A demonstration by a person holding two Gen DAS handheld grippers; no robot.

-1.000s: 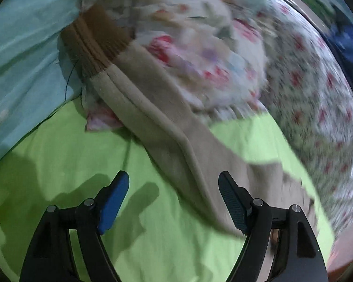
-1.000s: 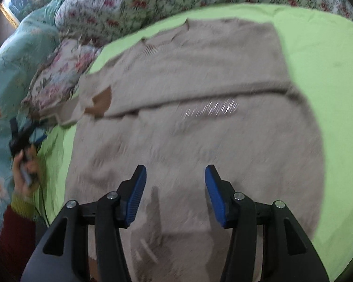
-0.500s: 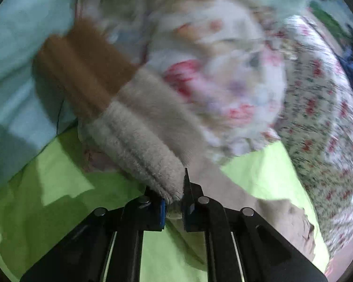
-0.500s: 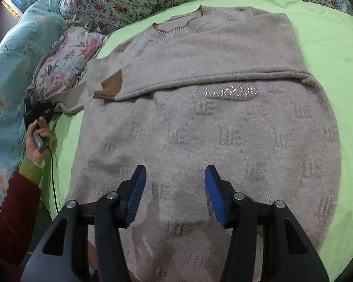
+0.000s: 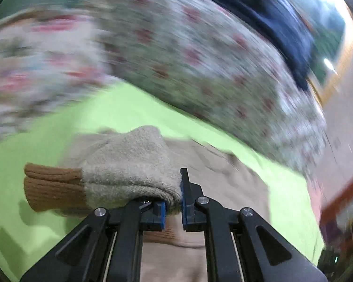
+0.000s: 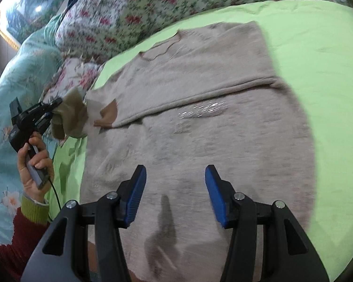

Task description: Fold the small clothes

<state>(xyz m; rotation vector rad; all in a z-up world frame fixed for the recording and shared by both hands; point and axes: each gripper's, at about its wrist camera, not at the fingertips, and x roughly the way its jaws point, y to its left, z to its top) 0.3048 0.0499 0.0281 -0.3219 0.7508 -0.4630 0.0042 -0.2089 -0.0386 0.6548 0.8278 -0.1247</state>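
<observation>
Left wrist view showed the left tongs (image 5: pixel 173 202) clamped on a beige sleeve (image 5: pixel 129 166), its brown cuff (image 5: pixel 51 188) hanging off to the left above the green bedsheet (image 5: pixel 47 141). Behind it the floral bedding (image 5: pixel 188 54) was smeared by motion blur, so little more could be read there. From the right wrist view, the sweater (image 6: pixel 200 122) lay spread flat on the bedsheet (image 6: pixel 317 58), its other sleeve folded across the chest with a brown cuff (image 6: pixel 109 114) showing near the left edge. The right tongs (image 6: pixel 173 195) hovered over the lower part of the sweater, spread wide and holding nothing. At the far left, a hand (image 6: pixel 36 166) gripped the other tool, raising the sleeve (image 6: pixel 70 117) beside the teal quilt (image 6: pixel 16 70).
</observation>
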